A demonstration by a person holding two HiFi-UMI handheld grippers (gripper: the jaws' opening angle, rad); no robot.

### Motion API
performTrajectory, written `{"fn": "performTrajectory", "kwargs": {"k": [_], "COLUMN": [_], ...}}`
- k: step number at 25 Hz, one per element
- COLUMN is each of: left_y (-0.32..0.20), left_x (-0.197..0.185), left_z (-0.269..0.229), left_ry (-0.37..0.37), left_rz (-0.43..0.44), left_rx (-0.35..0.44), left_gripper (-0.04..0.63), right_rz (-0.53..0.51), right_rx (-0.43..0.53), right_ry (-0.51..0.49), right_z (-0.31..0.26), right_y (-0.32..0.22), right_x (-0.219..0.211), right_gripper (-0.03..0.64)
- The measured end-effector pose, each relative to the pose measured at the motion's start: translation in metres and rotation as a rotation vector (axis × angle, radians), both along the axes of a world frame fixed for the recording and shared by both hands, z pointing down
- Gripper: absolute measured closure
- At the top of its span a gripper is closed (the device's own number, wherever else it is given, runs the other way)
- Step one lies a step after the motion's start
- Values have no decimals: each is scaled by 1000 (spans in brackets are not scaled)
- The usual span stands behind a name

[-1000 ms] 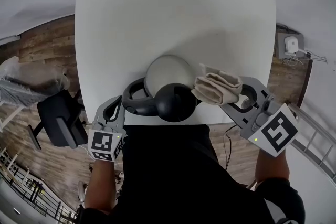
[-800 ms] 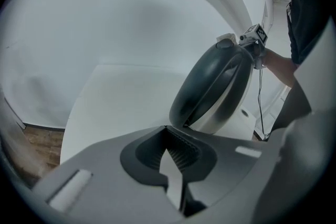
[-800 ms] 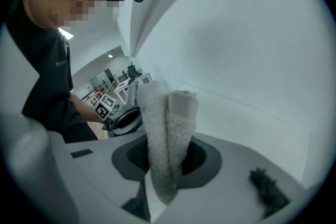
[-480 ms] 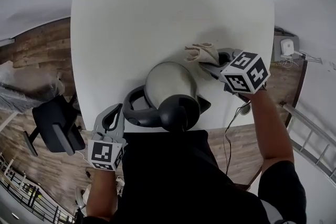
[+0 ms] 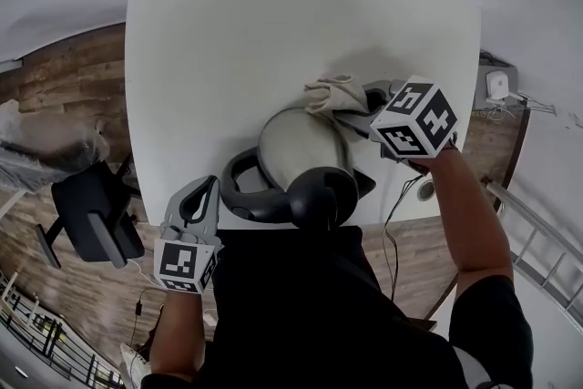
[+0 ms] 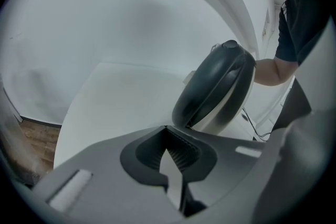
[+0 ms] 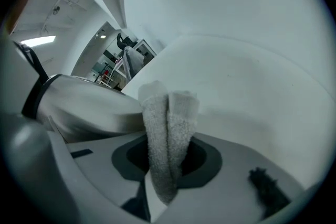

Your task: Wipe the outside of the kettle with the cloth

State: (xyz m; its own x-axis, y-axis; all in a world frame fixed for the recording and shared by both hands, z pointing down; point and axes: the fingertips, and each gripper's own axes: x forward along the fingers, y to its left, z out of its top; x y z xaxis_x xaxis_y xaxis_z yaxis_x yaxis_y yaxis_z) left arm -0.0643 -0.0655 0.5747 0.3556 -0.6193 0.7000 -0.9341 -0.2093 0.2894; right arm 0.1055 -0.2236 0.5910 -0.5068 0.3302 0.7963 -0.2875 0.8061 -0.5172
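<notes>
At the near edge of the white table sits the kettle, with a brushed steel body, black lid and black loop handle; whether it stands straight or leans I cannot tell. On the kettle's far right side, the right gripper is clamped on a folded beige terry cloth, whose free end lies against the steel wall. The left gripper sits left of the kettle, its jaws closed together with nothing between them and its tips just beside the handle. Right of the kettle, a thin cable hangs off the table edge. Left of the kettle, down on the wooden floor, stands a black office chair. The person's dark shirt hides the table edge nearest the kettle.
</notes>
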Motion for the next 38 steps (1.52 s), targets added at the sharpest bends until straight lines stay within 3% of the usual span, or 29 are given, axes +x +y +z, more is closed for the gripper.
{"fn": "performTrajectory", "kwargs": {"k": [19,33,38], "left_y": [-5,-9,-16], "left_x": [-9,-40,-42], "left_z": [-16,-62,-83], "left_ry": [14,-32,-24], "left_rz": [91,144,164], "left_rx": [67,267,342], "left_gripper": [588,588,588], "right_rz": [36,38,-23], "right_rx": [211,543,623], "right_ry": [-26,40,102], "right_z": [-84,-175,-192], "right_y": [0,39,66], "right_x": [-3,6,7], "right_gripper": [517,517,517]}}
